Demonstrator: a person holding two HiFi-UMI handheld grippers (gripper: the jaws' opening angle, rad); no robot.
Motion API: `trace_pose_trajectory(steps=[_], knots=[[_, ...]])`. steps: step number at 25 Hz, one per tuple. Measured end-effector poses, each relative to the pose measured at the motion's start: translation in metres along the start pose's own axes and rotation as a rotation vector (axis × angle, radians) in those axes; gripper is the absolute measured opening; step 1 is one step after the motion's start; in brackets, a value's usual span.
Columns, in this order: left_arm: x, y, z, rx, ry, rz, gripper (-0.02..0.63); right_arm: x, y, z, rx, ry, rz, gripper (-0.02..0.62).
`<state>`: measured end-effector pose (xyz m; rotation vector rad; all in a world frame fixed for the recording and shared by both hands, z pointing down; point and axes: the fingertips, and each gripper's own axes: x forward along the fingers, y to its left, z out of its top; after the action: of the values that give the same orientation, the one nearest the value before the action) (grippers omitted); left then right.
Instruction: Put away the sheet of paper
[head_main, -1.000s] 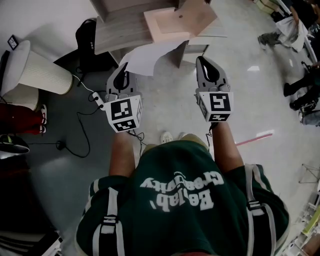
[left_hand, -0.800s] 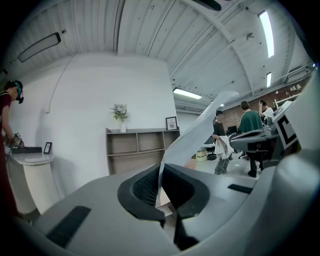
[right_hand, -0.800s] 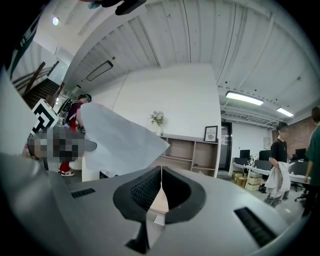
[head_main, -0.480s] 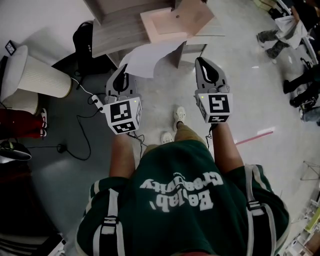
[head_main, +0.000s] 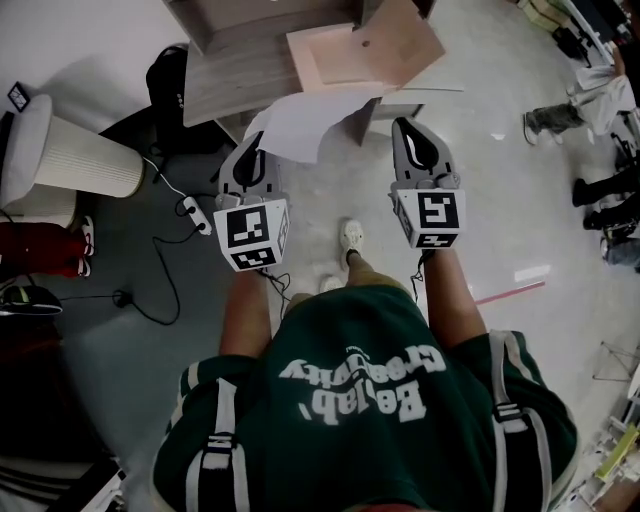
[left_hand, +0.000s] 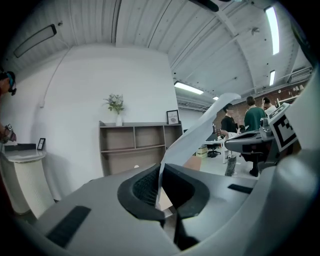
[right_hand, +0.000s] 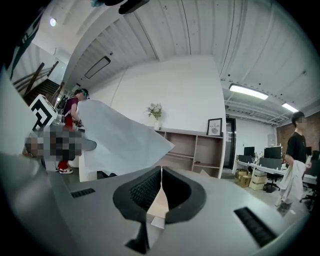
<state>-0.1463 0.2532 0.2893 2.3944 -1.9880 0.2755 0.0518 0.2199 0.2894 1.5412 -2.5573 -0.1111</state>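
Observation:
A white sheet of paper (head_main: 305, 120) hangs in the air in front of a wooden shelf unit (head_main: 250, 65). My left gripper (head_main: 255, 145) is shut on the sheet's near left edge. In the left gripper view the paper (left_hand: 200, 132) rises from between the closed pads (left_hand: 150, 187) and curls up to the right. My right gripper (head_main: 408, 130) is level with the left one, to the right of the sheet and apart from it. Its jaws (right_hand: 161, 172) meet at the tips with nothing held. The right gripper view has the paper (right_hand: 120, 142) at its left.
A pinkish open box (head_main: 345, 50) sits at the shelf unit's right end. A white ribbed pedestal (head_main: 70, 155), a black bag (head_main: 175, 75) and a power strip with cables (head_main: 192, 210) lie to the left. People (head_main: 565, 115) stand far right. A pink strip (head_main: 510, 292) marks the floor.
The person has stepped forward, one shoe now ahead, and the shelf unit sits a little nearer. Both grippers stay shut and the paper remains in the left one.

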Motion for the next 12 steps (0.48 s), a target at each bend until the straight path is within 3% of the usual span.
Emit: trace_pose_trajectory(steps=[12], knots=[[0.159, 0.012, 0.004, -0.006, 0.041, 0.025, 0.018, 0.148, -0.089, -0.019, -0.005, 0.022, 0.043, 0.035]])
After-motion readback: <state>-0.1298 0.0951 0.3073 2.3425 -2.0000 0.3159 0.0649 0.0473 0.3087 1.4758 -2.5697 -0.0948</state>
